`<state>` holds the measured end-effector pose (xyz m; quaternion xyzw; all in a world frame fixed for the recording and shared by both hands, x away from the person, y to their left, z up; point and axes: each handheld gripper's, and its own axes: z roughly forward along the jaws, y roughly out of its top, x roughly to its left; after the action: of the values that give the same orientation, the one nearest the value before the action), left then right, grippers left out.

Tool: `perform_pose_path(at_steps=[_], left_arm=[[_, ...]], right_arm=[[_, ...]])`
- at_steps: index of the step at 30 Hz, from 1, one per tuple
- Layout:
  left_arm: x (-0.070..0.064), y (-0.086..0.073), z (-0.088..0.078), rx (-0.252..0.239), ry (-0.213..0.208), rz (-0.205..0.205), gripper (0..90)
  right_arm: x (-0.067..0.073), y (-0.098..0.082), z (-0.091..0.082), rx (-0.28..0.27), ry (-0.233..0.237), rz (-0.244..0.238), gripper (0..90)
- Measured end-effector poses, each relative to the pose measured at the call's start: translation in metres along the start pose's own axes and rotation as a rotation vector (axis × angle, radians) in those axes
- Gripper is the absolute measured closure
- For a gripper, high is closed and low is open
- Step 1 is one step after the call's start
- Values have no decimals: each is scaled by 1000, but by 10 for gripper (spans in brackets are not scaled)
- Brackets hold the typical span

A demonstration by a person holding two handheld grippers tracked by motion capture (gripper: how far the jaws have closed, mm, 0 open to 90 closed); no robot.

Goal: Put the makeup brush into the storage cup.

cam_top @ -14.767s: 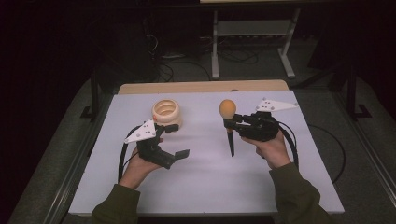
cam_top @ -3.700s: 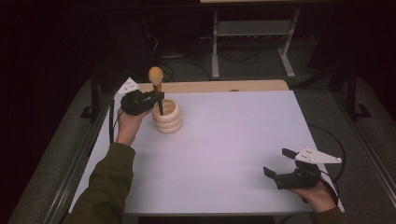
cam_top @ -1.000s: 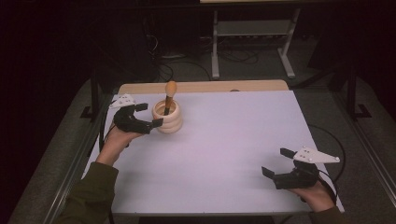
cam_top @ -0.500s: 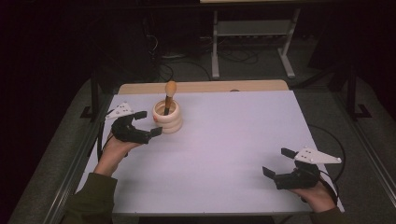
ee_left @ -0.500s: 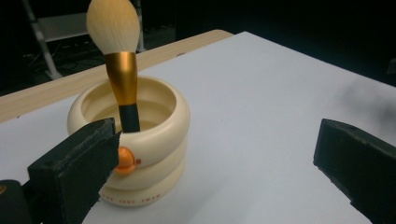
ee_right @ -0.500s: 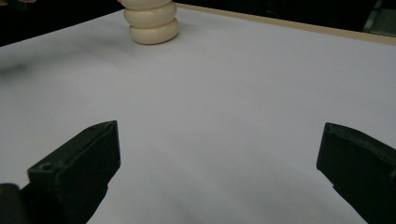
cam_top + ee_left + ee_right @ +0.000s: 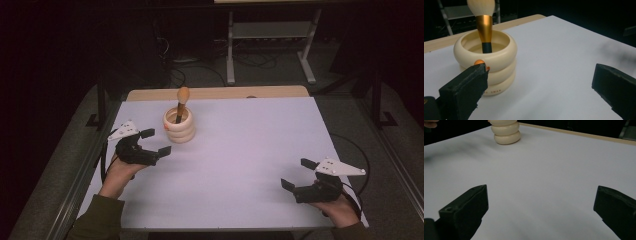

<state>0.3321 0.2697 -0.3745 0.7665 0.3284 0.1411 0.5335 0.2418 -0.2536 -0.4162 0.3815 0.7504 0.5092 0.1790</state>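
Where bristles splay, brush [image 7: 181,103], ribbed cream holder [image 7: 179,125]

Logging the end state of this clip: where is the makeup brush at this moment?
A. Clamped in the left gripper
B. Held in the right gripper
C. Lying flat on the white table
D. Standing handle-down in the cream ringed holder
D: the makeup brush stands handle-down in the cream ringed holder, bristles up, while the left gripper and right gripper are both open and empty.

Obstacle: your only one is the ringed holder [image 7: 179,126] with the brush [image 7: 181,102].
Free room: bare table [image 7: 250,150] between your grippers.
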Motion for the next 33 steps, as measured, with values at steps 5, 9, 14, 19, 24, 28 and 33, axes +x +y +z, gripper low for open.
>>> perform_pose_path(at_steps=[5, 9, 14, 19, 24, 28, 33], left_arm=[[-8, -7, -9, -6, -5, -9, 0], [-16, -12, -13, -10, -23, -3, 0], [-26, -20, -18, -19, -34, 2, 0], [-32, -26, -23, -34, -32, 6, 0], [-36, -33, -26, -30, -39, 2, 0], [-39, -39, -28, -30, -38, 3, 0], [-42, -46, -29, -22, -36, 17, 0]], right_arm=[[-1, -1, -1, -1, -1, 1, 0], [-1, 0, -2, -8, -2, -3, 0], [0, 1, -3, -14, -2, -1, 0], [0, 1, -2, -16, -3, 1, 0], [0, 1, -2, -20, 2, 1, 0], [1, 1, -2, -19, 5, -6, 0], [1, 1, -2, -19, 7, -6, 0]])
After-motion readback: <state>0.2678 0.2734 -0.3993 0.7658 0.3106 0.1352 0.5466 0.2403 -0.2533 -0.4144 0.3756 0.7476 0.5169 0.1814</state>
